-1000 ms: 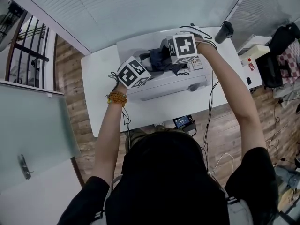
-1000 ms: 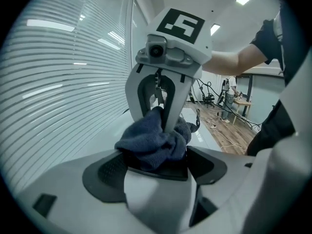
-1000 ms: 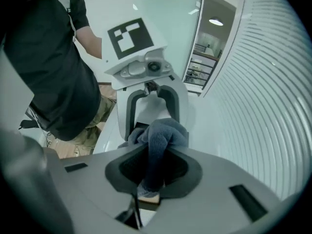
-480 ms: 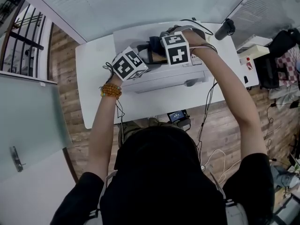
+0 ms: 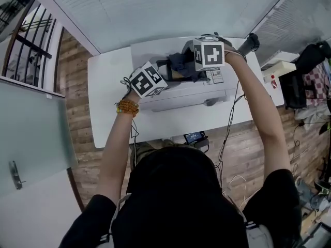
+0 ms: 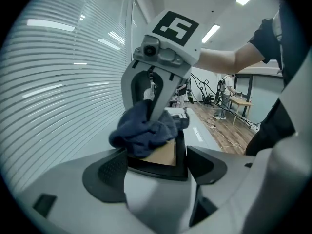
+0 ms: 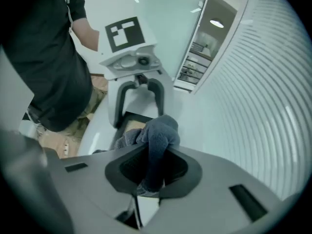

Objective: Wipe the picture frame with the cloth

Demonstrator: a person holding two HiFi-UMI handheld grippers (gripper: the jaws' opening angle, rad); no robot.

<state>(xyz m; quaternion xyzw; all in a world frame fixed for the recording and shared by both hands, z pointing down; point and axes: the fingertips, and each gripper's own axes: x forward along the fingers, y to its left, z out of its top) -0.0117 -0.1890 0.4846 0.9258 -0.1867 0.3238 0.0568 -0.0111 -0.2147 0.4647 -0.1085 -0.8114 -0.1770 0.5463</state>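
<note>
Ok, status: the wipe looks to be mid-stroke, not finished. The left tongs are clamped narrow on the near edge of the black-bordered picture frame with the tan panel and hold it steady, tilted slightly up, over the white raised slab on the white tabletop. I can't tell whether the frame's far edge rests on the slab. The right tongs are shut on the bunched dark blue cloth, and a fold of it runs down between the jaws. The wad of cloth sits on the frame's face, covering the far-left part of the tan panel and the border there. The near-right strip of the panel and the right border are bare. Done, in my judgement: frame picked up and braced, cloth gripped and brought into contact. Left: sweep the cloth across the exposed panel and round the borders, then put both down. No dust or smear is visible on the frame, so how much has actually been cleaned can't be read from here.
</note>
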